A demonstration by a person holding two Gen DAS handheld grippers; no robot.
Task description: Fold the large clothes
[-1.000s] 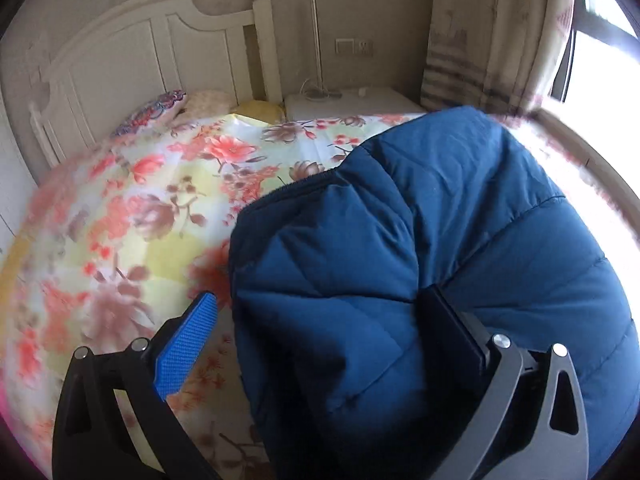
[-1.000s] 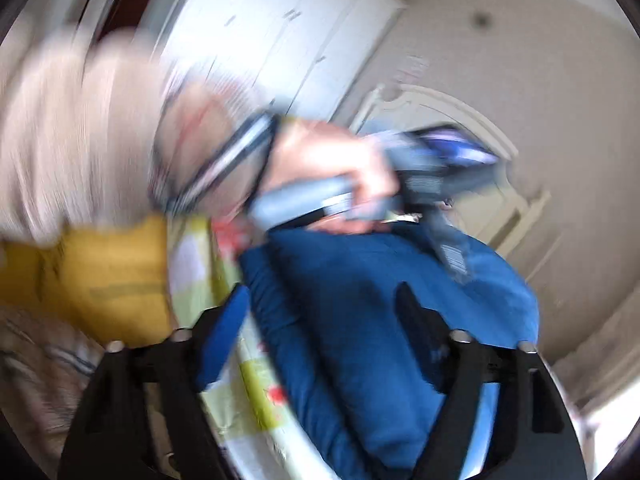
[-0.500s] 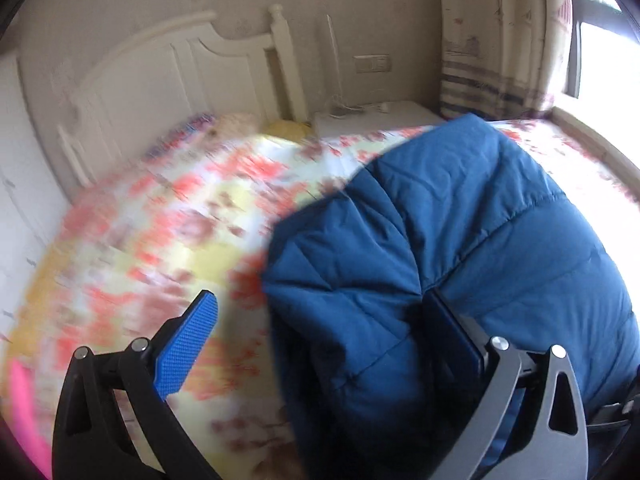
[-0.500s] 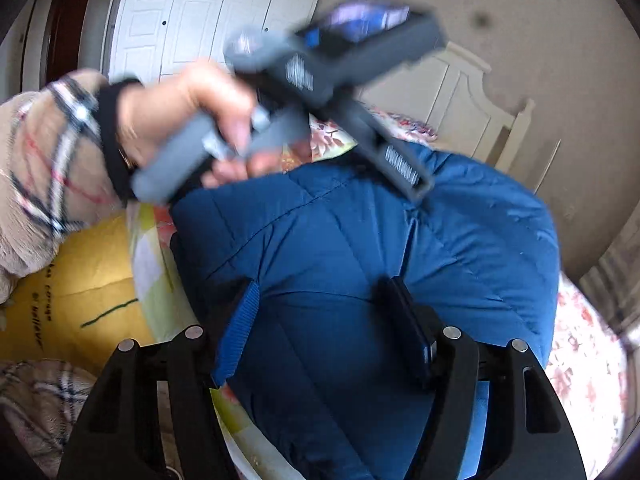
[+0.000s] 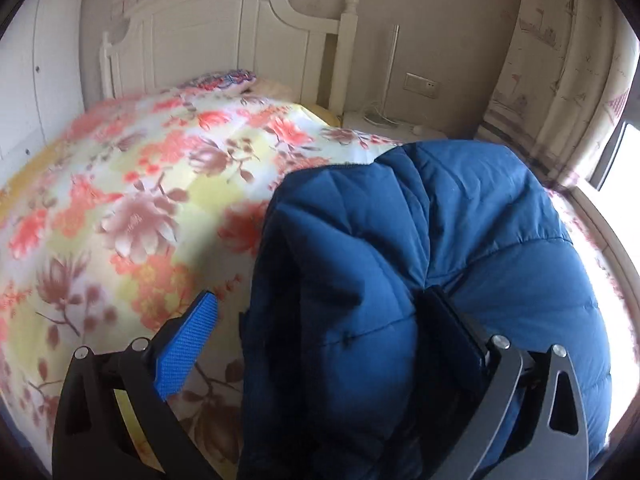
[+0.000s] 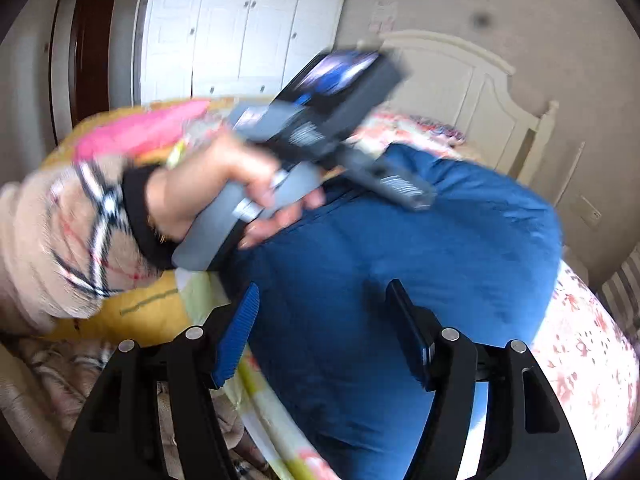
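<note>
A dark blue quilted jacket point(image 5: 420, 264) is seen bunched in a heap on the bed, over a floral quilt point(image 5: 132, 200) printed in red, pink and pale yellow. In the left wrist view the left gripper point(image 5: 320, 308) is held with its jaws spread wide: the blue-padded finger point(image 5: 186, 346) stands clear of the cloth above the quilt, while the other finger is pressed against a fold of the jacket, so nothing is pinched between them. In the right wrist view the right gripper point(image 6: 322, 320) is likewise seen parted, its fingers set over the blue fabric with no fold closed between the pads. In that same view the left hand point(image 6: 224, 196), in a plaid sleeve with a dark cuff, is wrapped around the grey handle of the other tool above the jacket's near edge; this part is blurred by motion. A white headboard point(image 5: 224, 40) is seen at the far end of the bed, with a patterned pillow point(image 5: 224, 78) below it. A white nightstand point(image 5: 384, 124) is placed beside the bed, and a pale curtain point(image 5: 560, 72) hangs at the window side. White wardrobe doors point(image 6: 240, 28) and a dark door point(image 6: 90, 52) are visible behind the hand.
</note>
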